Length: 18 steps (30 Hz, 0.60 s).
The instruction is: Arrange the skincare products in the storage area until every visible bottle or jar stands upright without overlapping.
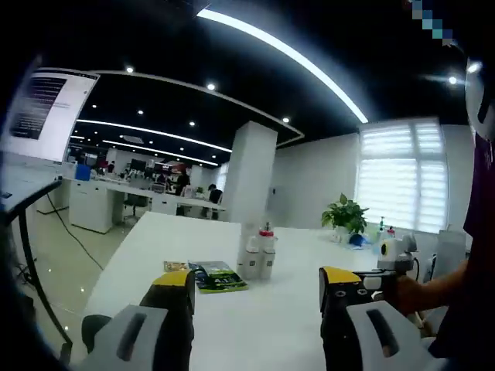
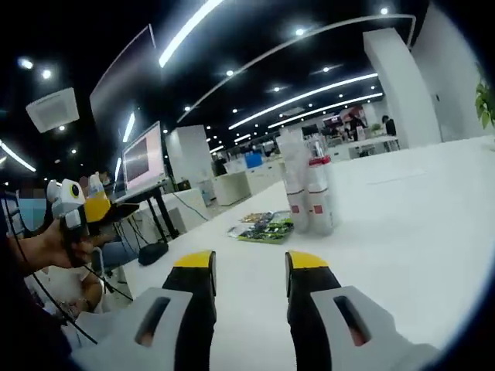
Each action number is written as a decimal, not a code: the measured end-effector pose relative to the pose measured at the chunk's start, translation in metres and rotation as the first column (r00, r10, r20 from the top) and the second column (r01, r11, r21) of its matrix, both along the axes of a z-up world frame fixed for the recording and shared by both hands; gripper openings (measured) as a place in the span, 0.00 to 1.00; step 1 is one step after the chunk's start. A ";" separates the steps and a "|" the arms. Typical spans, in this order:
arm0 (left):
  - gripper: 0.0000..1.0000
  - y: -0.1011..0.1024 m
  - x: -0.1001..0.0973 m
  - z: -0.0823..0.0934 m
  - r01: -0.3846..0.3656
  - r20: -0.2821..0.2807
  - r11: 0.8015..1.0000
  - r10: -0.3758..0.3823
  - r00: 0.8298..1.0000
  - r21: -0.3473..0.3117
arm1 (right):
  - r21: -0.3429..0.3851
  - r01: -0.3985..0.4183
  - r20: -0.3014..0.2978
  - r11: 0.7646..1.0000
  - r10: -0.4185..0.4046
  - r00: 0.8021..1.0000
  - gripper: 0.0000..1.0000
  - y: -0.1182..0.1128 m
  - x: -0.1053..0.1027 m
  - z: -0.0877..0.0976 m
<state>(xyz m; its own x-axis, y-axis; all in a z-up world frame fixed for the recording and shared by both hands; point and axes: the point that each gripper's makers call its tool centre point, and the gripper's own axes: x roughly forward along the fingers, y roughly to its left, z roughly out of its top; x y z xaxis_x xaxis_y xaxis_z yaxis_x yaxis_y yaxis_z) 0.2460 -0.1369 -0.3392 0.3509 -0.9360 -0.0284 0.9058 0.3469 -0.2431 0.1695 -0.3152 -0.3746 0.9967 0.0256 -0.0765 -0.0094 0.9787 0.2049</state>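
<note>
Bottles (image 1: pixel 258 253): upright cluster at 12 o'clock on white table (image 1: pixel 255 325), touching; spacing apparently remains.
Left gripper (image 1: pixel 255 290): jaws apart, empty.
Right gripper (image 2: pixel 249 267): jaws apart, empty.

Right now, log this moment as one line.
left gripper open, empty | right gripper open, empty | bottles upright, clustered on white table | packets beside them | nothing grasped

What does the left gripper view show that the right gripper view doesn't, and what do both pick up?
Left gripper view: a potted plant by a bright window with blinds, and the right gripper in a person's hand.

Right gripper view: a lit monitor on a stand, and the left gripper held at the left edge.

Both: the white table, a cluster of upright white bottles with a flat green packet beside them, and each view's own yellow-tipped jaws, parted and holding nothing.
</note>
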 end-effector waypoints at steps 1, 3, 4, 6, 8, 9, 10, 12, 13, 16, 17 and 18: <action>0.70 0.001 -0.003 -0.001 -0.011 0.005 1.000 0.011 1.000 0.011 | -0.005 -0.002 0.006 1.000 0.002 1.000 0.36 0.003 -0.001 0.004; 0.72 0.002 -0.007 0.002 -0.011 0.028 1.000 0.011 1.000 0.006 | -0.021 -0.016 0.034 1.000 0.017 0.999 0.38 0.014 -0.002 0.018; 0.72 0.002 -0.008 0.003 -0.011 0.031 1.000 0.011 0.999 0.005 | -0.026 -0.020 0.044 0.999 0.021 0.999 0.41 0.017 -0.002 0.022; 0.73 0.006 -0.016 0.019 -0.023 0.041 0.999 0.025 0.999 -0.046 | -0.033 -0.035 0.061 0.999 0.037 0.997 0.42 0.025 -0.003 0.032; 0.73 0.011 -0.016 0.029 -0.053 0.052 0.995 0.057 0.997 -0.079 | -0.044 -0.046 0.081 0.998 0.050 0.995 0.42 0.032 -0.004 0.041; 0.74 0.012 -0.017 0.030 -0.055 0.052 0.995 0.059 0.997 -0.082 | -0.046 -0.054 0.089 0.997 0.058 0.994 0.43 0.036 -0.004 0.045; 0.74 0.014 -0.018 0.032 -0.058 0.056 0.994 0.063 0.996 -0.090 | -0.048 -0.057 0.092 0.997 0.061 0.994 0.44 0.037 -0.004 0.047; 0.76 0.022 -0.015 0.036 -0.094 0.065 0.990 0.102 0.993 -0.108 | -0.054 -0.063 0.101 0.997 0.068 0.993 0.46 0.038 -0.005 0.051; 0.76 0.024 -0.016 0.037 -0.098 0.071 0.989 0.106 0.992 -0.112 | -0.063 -0.065 0.109 0.996 0.072 0.991 0.46 0.039 -0.007 0.054; 0.78 0.033 -0.012 0.035 -0.136 0.086 0.987 0.143 0.986 -0.087 | -0.071 -0.069 0.119 0.995 0.077 0.990 0.48 0.040 -0.012 0.059; 0.79 0.035 -0.011 0.035 -0.138 0.085 0.986 0.145 0.986 -0.089 | -0.075 -0.068 0.123 0.995 0.077 0.989 0.48 0.039 -0.014 0.060; 0.78 0.037 -0.010 0.036 -0.139 0.085 0.986 0.147 0.985 -0.092 | -0.081 -0.064 0.126 0.995 0.074 0.989 0.49 0.038 -0.015 0.061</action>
